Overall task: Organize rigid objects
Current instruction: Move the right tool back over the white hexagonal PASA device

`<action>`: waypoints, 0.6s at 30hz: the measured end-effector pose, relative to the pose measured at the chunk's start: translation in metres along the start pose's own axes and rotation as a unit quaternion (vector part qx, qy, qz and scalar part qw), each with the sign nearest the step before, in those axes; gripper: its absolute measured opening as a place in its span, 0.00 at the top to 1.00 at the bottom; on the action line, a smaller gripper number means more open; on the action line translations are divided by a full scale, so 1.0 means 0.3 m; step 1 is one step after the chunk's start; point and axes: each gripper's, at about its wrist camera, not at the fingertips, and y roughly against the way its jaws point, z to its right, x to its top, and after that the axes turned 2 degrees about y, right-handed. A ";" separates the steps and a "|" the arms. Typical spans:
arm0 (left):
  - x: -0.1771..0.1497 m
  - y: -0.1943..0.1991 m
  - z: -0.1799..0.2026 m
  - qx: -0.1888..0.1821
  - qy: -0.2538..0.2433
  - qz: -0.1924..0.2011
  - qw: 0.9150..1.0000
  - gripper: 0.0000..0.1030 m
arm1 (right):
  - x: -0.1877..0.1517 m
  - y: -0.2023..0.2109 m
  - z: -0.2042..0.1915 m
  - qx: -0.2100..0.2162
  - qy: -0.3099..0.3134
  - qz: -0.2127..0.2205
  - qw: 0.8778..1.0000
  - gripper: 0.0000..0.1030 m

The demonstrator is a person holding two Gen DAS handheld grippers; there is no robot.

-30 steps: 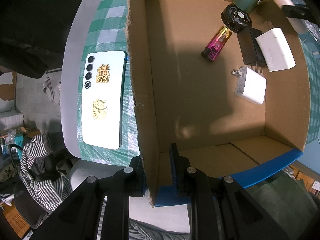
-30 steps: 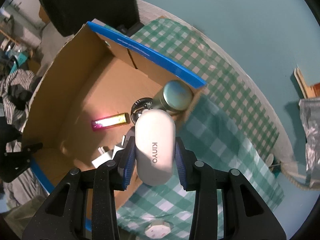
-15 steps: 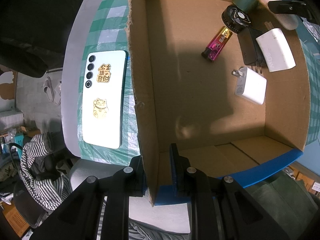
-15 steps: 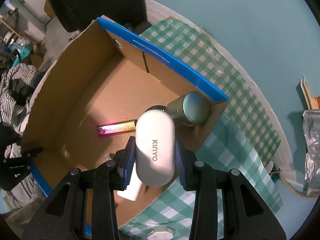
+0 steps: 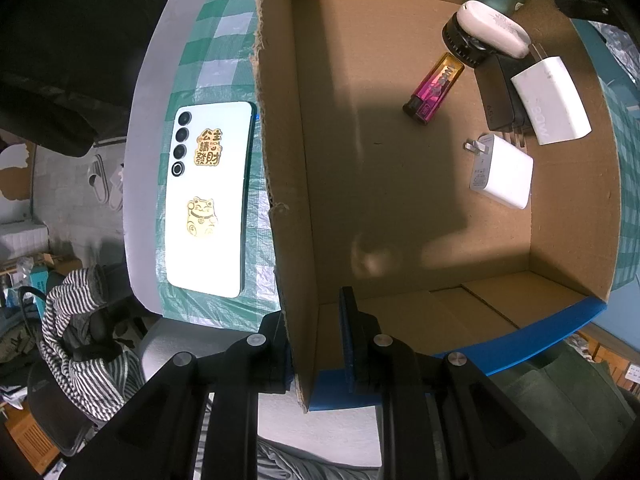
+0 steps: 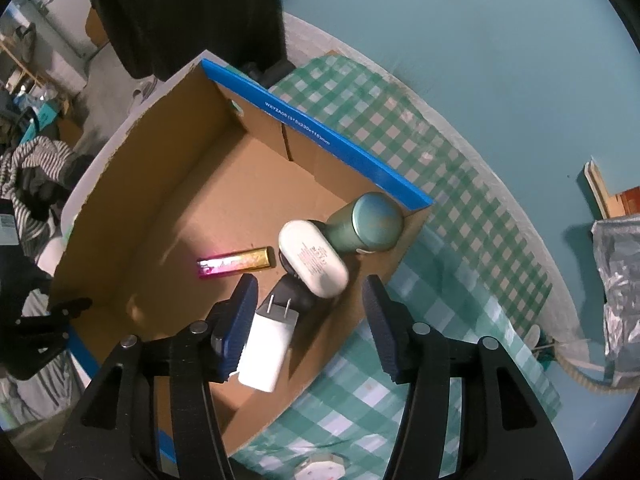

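My left gripper [image 5: 312, 320] is shut on the near side wall of the open cardboard box [image 5: 400, 200], one finger inside and one outside. My right gripper [image 6: 310, 284] hovers over the box's corner with its jaws opening and nothing pressed between them. Below it the white oval case [image 6: 312, 258] lies free, resting on a black round item [image 5: 460, 44] beside the green tin [image 6: 368, 222]. A pink and gold lighter [image 5: 434, 88], two white chargers [image 5: 502, 170] [image 5: 552, 100] and a black adapter [image 5: 498, 98] also lie inside. A white phone [image 5: 208, 200] lies outside the box.
The box stands on a green checked cloth [image 6: 440, 160] over a round table by a teal wall. A white hexagonal object [image 6: 320, 472] lies on the cloth near my right gripper. A striped garment [image 5: 80, 340] hangs on a chair beyond the table edge.
The right gripper carried the white case over the box's corner and opened. The case left its pads and now lies in the box. The left gripper stayed still.
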 end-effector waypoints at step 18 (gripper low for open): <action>-0.002 0.011 0.020 0.005 -0.008 0.004 1.000 0.83 | -0.152 0.083 0.068 -0.001 -0.074 -0.005 0.997 0.46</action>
